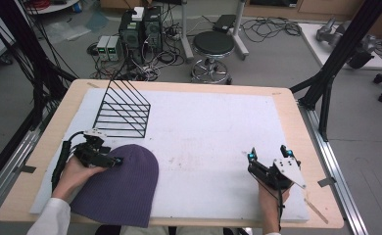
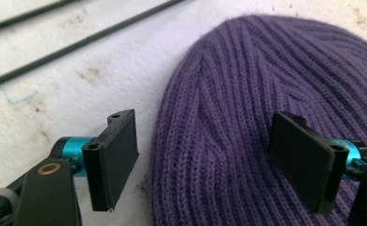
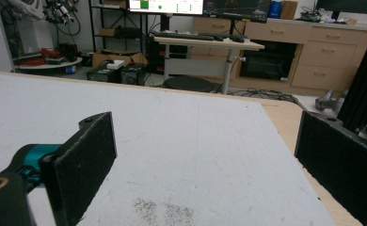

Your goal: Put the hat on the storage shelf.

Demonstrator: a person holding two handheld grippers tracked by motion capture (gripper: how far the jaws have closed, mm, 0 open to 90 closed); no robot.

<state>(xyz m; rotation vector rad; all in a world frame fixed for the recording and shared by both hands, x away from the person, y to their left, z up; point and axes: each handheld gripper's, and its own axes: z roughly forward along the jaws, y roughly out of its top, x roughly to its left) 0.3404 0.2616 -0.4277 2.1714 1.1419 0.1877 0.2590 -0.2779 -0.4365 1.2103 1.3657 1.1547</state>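
Purple beanie [image 1: 118,188] sat at the lower left of the high view, flat on the white mat [image 1: 203,132].

Left gripper [image 2: 205,160] hovered right over the hat's rounded top, its 2 jaws spread wide with nothing pinched. Right gripper [image 1: 267,155] was way off at the lower right, jaws also apart and empty. Black wire rack [image 1: 123,110] stood at the upper left, near the hat.

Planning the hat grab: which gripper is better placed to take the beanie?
Left. The left gripper is open at the edge of the purple beanie; the right gripper is across the mat, open over bare surface.
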